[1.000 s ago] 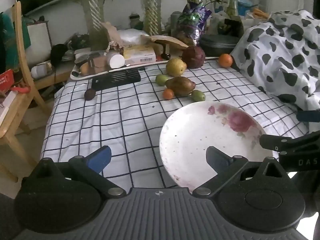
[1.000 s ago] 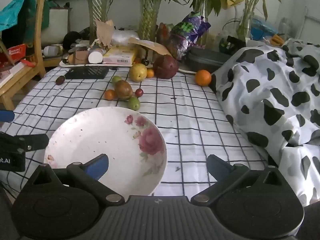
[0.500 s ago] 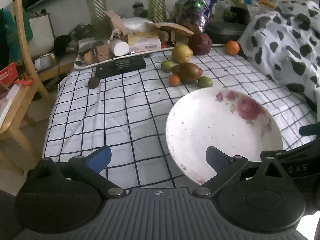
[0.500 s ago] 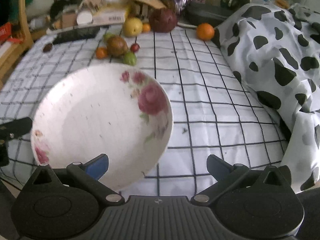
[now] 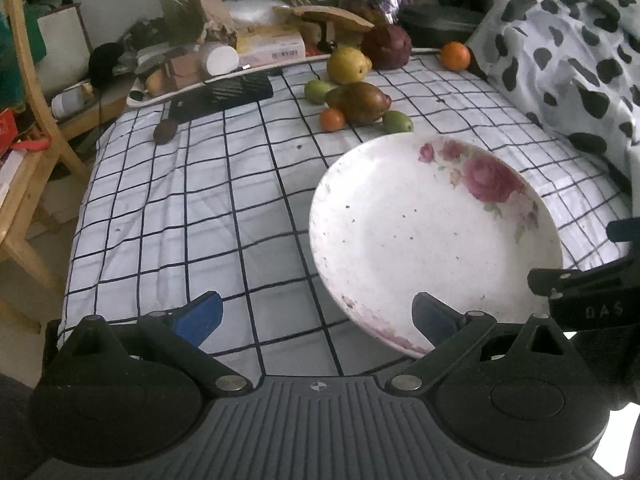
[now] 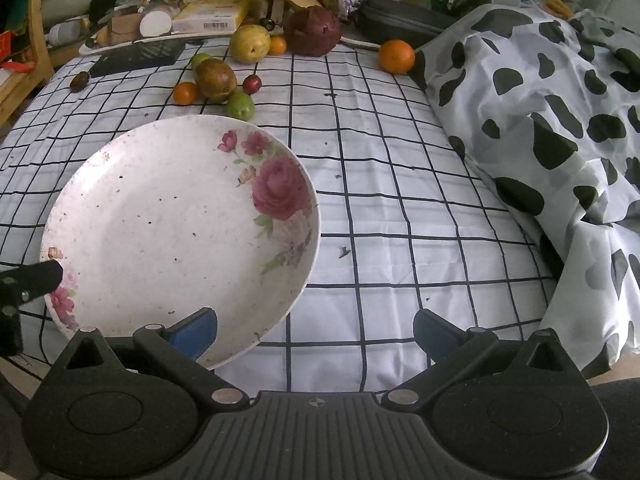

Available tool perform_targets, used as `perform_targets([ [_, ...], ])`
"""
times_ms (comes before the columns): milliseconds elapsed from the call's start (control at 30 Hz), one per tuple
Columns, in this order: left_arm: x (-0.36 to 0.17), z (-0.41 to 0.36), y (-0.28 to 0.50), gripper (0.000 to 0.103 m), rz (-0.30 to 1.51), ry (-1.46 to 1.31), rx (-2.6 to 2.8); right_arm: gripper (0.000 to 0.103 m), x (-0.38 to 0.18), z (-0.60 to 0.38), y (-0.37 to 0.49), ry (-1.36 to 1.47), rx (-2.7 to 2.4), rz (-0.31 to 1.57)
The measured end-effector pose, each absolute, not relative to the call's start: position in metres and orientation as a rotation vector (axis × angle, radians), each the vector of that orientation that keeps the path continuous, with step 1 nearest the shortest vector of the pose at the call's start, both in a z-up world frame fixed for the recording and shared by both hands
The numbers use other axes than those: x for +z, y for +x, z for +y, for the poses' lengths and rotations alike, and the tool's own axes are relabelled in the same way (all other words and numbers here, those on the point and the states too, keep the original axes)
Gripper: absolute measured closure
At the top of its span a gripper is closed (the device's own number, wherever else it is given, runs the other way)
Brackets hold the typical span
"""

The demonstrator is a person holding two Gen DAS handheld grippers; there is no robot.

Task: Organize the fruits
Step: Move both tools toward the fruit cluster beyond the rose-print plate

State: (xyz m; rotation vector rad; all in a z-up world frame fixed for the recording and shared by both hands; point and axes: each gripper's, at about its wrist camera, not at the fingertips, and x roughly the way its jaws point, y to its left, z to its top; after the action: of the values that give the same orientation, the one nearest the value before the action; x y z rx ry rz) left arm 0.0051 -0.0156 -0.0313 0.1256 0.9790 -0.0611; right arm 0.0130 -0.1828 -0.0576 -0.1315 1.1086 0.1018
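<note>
A white plate with pink roses (image 5: 432, 232) lies on the checked cloth near the front; it also shows in the right wrist view (image 6: 172, 224). Fruits sit beyond it: a brown mango (image 5: 360, 102), a small orange fruit (image 5: 332, 119), green fruits (image 5: 397, 121), a yellow pear (image 5: 347, 65), a dark red fruit (image 5: 386, 46), an orange (image 5: 455, 56) and a dark plum (image 5: 165, 131). My left gripper (image 5: 316, 318) is open and empty, its right finger over the plate's near rim. My right gripper (image 6: 316, 332) is open and empty, its left finger over the plate's near rim.
A cow-spotted blanket (image 6: 560, 112) covers the right side. A cluttered tray with boxes and a black case (image 5: 224, 94) lines the back edge, with vases behind. A wooden chair (image 5: 28, 128) stands at the left.
Both grippers rose and tilted down, so the plate now looks larger and closer. The plate and fruits have stayed in place on the cloth.
</note>
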Motion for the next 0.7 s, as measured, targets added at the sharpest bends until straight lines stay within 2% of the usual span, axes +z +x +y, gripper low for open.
perform_targets([
  [700,-0.0305,-0.0149,0.0045,0.000,0.983,0.094,-0.082,0.000,-0.0567,-0.1809,0.0111,-0.134,0.115,1.102],
])
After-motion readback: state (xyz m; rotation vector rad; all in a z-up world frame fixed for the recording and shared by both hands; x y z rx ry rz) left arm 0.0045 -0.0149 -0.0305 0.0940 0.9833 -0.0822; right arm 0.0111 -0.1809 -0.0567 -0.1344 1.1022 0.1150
